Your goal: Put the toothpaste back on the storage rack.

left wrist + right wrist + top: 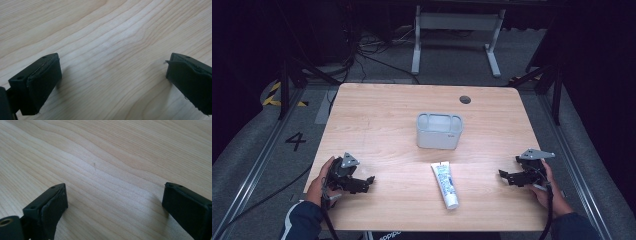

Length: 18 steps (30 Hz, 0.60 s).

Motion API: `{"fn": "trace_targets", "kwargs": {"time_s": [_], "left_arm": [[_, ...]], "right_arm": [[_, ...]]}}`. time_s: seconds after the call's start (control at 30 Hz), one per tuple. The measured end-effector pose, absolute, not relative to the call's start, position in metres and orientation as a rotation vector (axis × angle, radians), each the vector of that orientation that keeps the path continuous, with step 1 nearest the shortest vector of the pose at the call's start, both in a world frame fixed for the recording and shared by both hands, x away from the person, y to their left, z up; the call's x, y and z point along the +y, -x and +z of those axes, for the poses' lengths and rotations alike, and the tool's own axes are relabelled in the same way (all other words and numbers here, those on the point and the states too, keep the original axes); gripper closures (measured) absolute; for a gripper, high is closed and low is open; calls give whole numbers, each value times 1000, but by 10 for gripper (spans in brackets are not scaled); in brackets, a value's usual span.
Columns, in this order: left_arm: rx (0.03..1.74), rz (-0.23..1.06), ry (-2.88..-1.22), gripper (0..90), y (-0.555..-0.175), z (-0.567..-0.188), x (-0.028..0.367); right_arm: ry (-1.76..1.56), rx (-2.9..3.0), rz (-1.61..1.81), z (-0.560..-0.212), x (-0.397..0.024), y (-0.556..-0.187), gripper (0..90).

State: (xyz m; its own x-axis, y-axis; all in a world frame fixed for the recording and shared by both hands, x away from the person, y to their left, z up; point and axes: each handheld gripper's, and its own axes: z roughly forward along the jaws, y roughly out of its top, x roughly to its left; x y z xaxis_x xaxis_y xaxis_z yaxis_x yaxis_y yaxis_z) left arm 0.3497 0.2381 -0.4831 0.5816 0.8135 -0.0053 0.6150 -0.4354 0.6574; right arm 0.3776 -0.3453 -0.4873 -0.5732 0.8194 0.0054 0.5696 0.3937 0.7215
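On the near edge of the light wooden counter [382, 115], two black grippers are held by a person's hands. The left gripper [364, 183] is seen low at the left side, close above the wood. Its jaws are spread wide apart, and nothing is held between them. In the left gripper view, bare wood grain is seen between its two black pads. The right gripper [507, 176] is seen low at the right side, also close above the wood. Its jaws are spread wide too, with nothing between them, and bare wood is seen between them in the right gripper view.

Between the two grippers, well apart from both, a white toothpaste tube with blue and green print [445, 184] is laid flat on the counter. Its cap end is pointed toward the near edge.

Farther back, near the middle of the counter, a grey plastic holder with rounded corners [439, 131] is stood upright. It is placed just behind the tube, not touching it.
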Motion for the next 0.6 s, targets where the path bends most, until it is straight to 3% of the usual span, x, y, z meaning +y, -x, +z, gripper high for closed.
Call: {"fn": "trace_targets", "kwargs": {"time_s": [0.6], "left_arm": [[1072,394,-2222,3,-363,-483,220]], "right_arm": [[-1244,2264,992,-482,-345,-354,161]]}}
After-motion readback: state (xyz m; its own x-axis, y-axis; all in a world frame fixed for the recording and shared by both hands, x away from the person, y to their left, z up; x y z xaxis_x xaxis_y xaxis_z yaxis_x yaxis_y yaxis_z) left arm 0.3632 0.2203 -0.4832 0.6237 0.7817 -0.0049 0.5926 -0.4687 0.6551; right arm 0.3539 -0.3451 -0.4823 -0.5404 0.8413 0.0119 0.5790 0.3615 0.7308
